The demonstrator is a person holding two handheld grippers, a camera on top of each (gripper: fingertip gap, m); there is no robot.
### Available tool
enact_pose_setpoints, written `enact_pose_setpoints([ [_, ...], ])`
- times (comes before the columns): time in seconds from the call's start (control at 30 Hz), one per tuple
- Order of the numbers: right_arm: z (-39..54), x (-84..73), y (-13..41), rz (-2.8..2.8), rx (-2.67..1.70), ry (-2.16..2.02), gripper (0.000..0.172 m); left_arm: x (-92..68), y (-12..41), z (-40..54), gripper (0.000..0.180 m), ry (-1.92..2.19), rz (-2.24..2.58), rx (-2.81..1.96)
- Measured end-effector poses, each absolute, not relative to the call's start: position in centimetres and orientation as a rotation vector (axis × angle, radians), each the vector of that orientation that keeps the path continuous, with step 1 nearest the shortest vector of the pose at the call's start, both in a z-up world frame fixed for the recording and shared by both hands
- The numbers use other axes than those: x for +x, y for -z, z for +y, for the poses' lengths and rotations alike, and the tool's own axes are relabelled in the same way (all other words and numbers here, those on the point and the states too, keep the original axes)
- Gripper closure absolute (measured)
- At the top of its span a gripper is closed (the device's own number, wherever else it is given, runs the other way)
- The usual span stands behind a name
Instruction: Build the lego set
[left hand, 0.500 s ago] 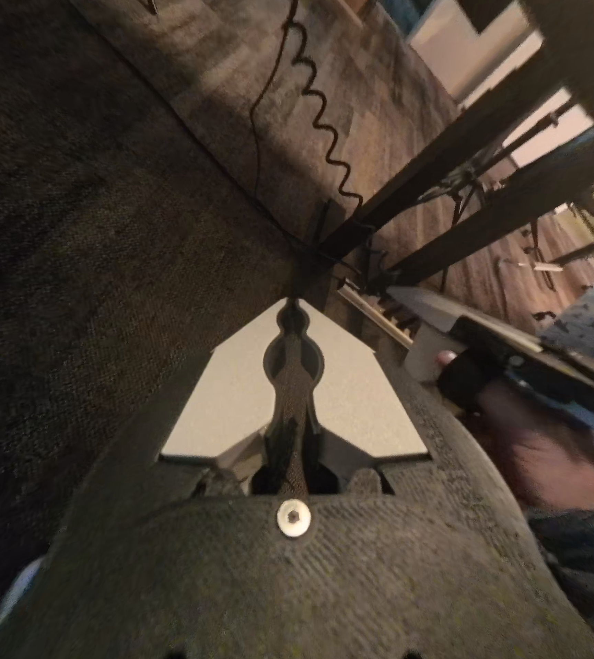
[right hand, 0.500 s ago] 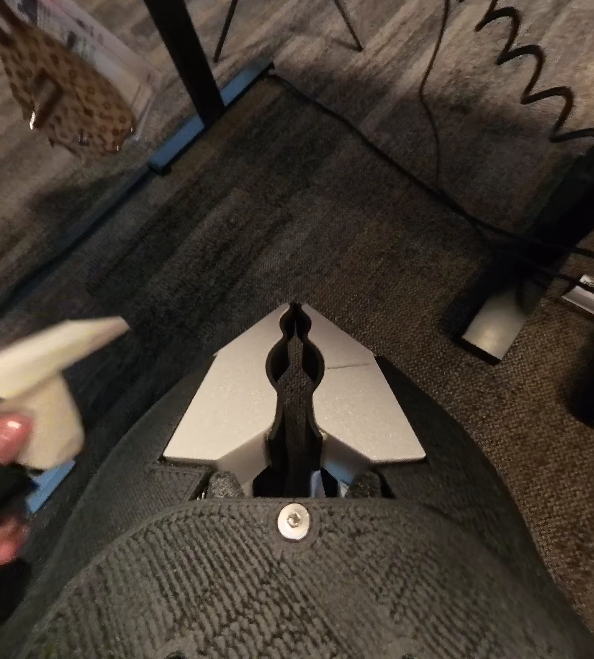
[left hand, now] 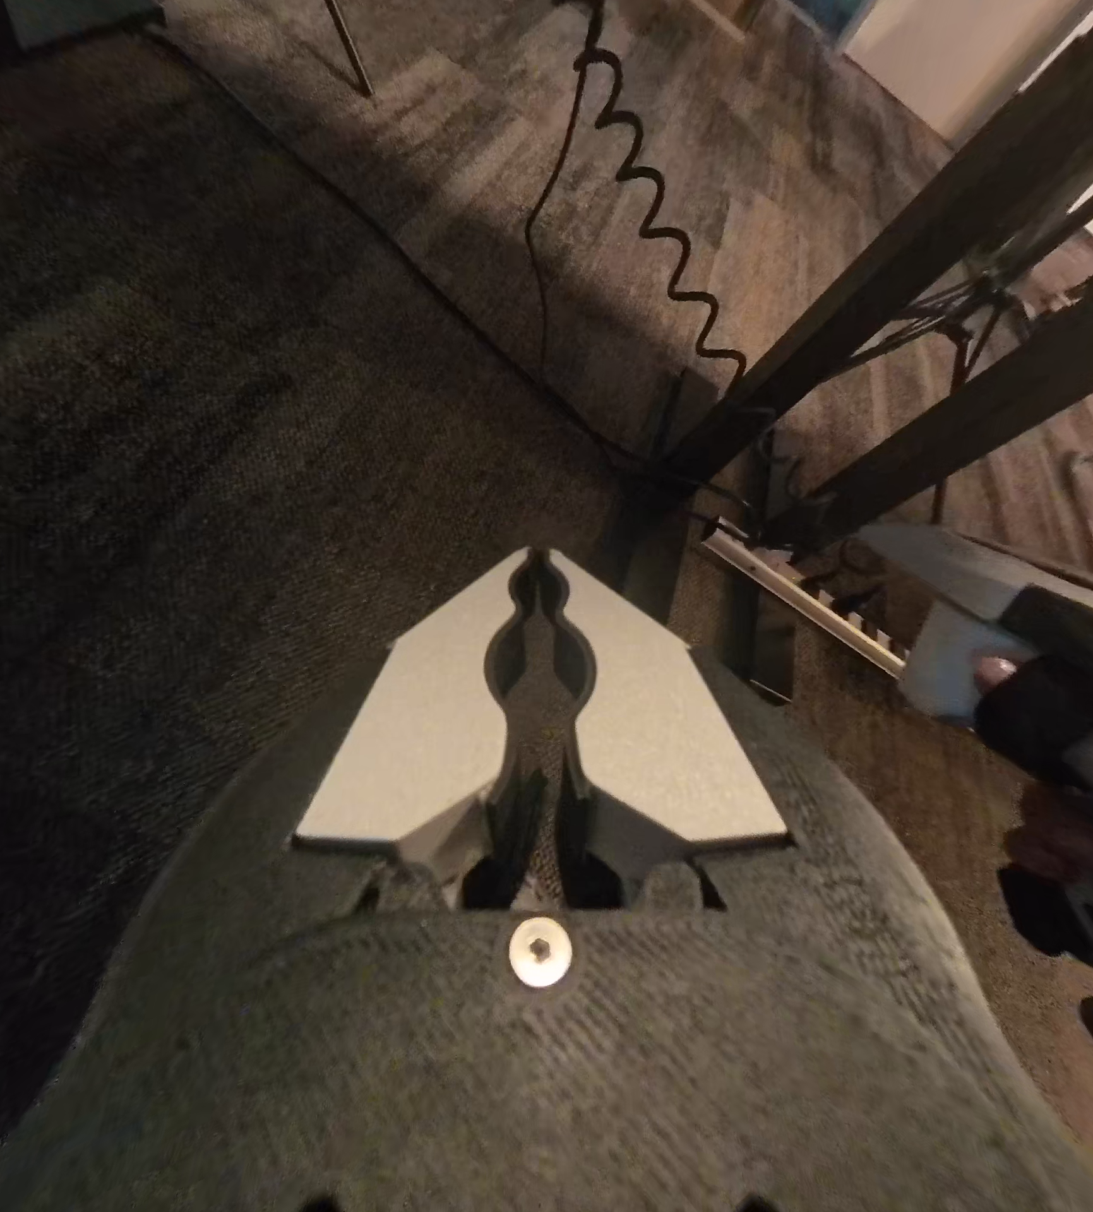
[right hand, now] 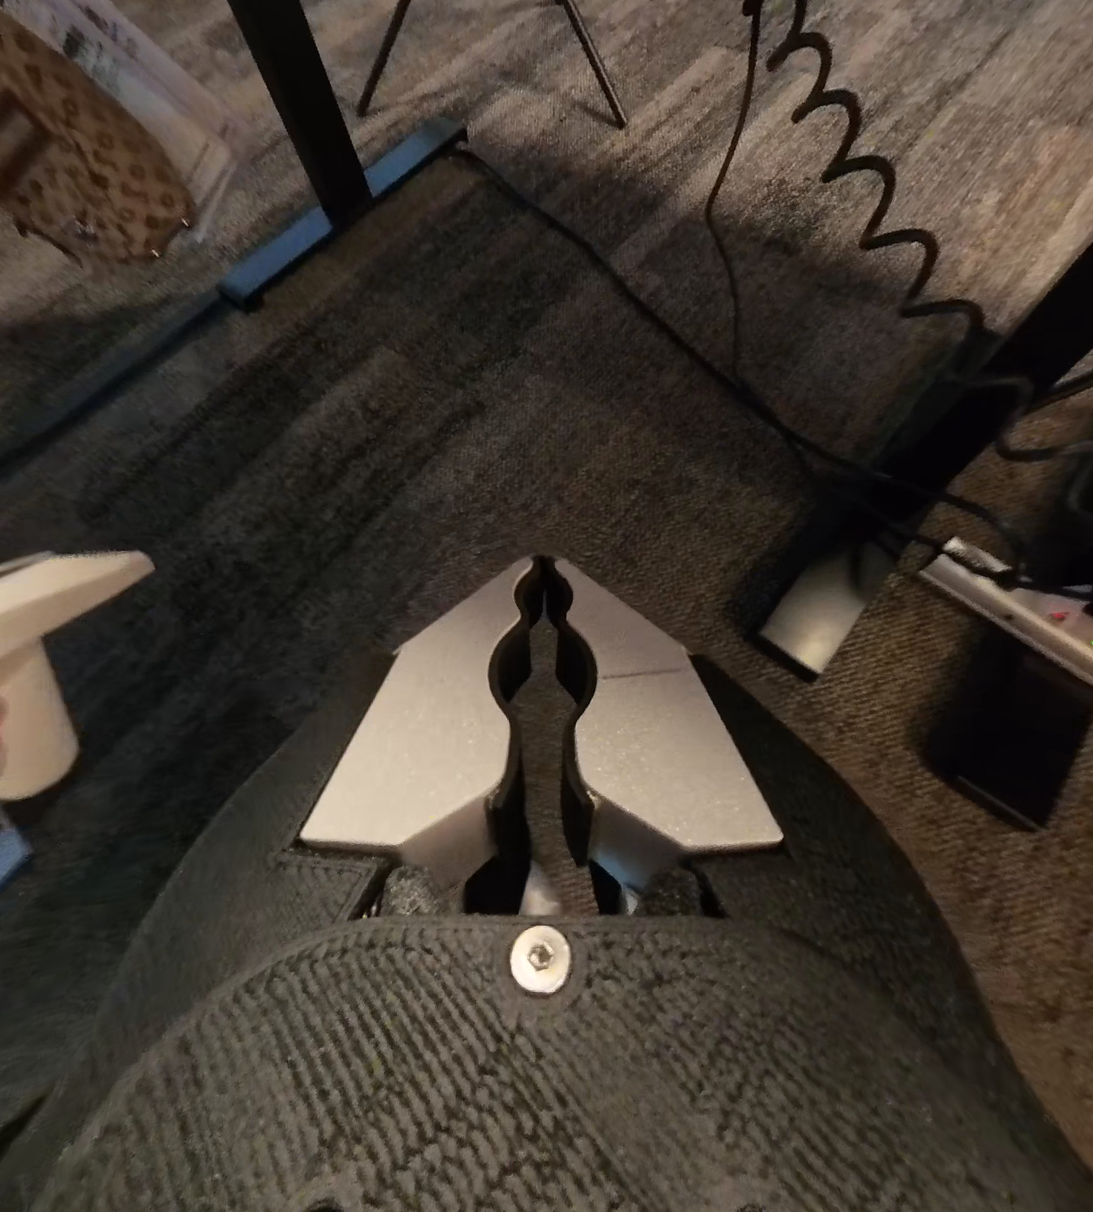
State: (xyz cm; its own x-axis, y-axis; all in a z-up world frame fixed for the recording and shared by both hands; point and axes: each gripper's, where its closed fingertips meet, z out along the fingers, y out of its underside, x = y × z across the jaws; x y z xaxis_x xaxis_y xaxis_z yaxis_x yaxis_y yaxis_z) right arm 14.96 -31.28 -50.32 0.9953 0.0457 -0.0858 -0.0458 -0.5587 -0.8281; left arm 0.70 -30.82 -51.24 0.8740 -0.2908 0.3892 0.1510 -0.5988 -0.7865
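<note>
Both grippers point down at the carpet point(right hand: 452, 420), nothing grasped. Left gripper point(left hand: 538, 557): grey fingers point(left hand: 438, 708) closed tip to tip, bare. Right gripper point(right hand: 540, 564): fingers point(right hand: 648, 721) closed too, only carpet showing through the gaps. No object near either tip. Table leg point(right hand: 297, 98) stands beyond the right gripper; coiled cable point(right hand: 871, 197) trails right of that leg, power strip point(right hand: 1042, 616) farther right. Patterned bag point(right hand: 64, 151) left of the leg. Dim office floor.

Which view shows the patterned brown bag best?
The right wrist view: the bag sits at its upper left corner, its pattern plain, beside a black desk leg. The left wrist view does not show it at all.
</note>
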Motion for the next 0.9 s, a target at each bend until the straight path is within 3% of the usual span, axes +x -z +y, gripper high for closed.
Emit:
enact_pose_setpoints([
  [0.43,-31.8,15.9,50.7,0.008,-2.145,-0.209,0.172,3.7,50.6,-30.5,0.180,0.514,0.242,-2.096],
  [0.9,-32.4,19.7,53.1,-0.028,-2.233,-0.176,0.172,-10.9,47.9,-29.1,0.180,0.262,0.149,-2.064],
])
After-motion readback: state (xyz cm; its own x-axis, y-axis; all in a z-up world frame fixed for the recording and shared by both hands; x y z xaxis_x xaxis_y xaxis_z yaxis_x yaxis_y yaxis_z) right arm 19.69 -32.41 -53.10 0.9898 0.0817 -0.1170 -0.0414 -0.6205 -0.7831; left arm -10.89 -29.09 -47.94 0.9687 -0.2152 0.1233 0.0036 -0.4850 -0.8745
